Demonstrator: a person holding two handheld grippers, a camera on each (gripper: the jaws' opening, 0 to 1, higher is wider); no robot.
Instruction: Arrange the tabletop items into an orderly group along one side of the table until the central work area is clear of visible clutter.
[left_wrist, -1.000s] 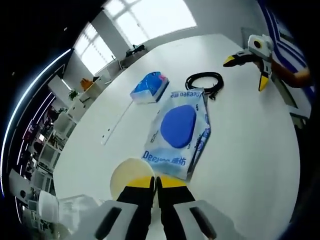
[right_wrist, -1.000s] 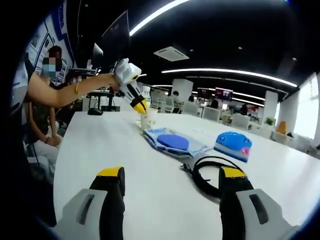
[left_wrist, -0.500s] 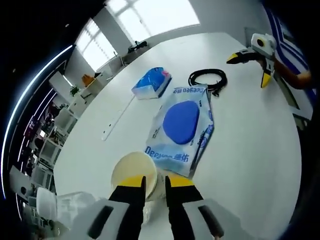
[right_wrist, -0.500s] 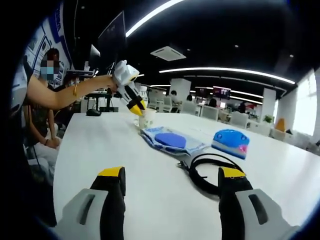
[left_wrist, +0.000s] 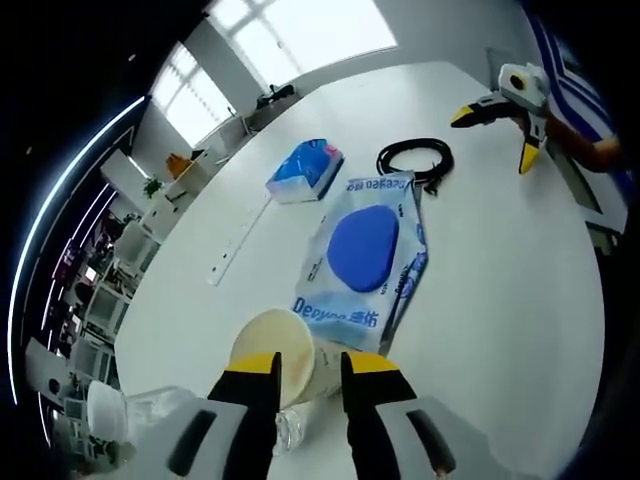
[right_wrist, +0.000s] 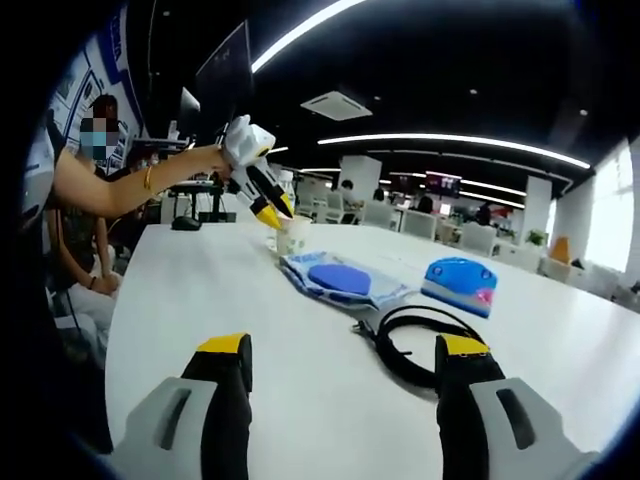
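Note:
A cream paper cup (left_wrist: 290, 345) stands on the white table (left_wrist: 500, 300) just beyond my left gripper (left_wrist: 310, 365), whose yellow-tipped jaws are open to either side of it. In the right gripper view the same gripper (right_wrist: 275, 210) hovers right over the cup (right_wrist: 293, 236), held by a person's arm. A blue-and-white wipes pack (left_wrist: 365, 255) lies past the cup. Farther off sit a blue tissue pack (left_wrist: 305, 170) and a coiled black cable (left_wrist: 415, 160). My right gripper (right_wrist: 342, 345) is wide open and holds nothing, with the cable (right_wrist: 420, 335) just ahead of its right jaw.
A thin white strip (left_wrist: 238, 240) lies left of the wipes pack. Crumpled clear plastic (left_wrist: 150, 410) sits at the near left edge. The right gripper (left_wrist: 492, 140) hangs open at the table's far right. A seated person (right_wrist: 80, 200) is at the table's left side.
The left gripper's jaws have spread from almost shut to open and now frame the cup. The right gripper has hardly moved.

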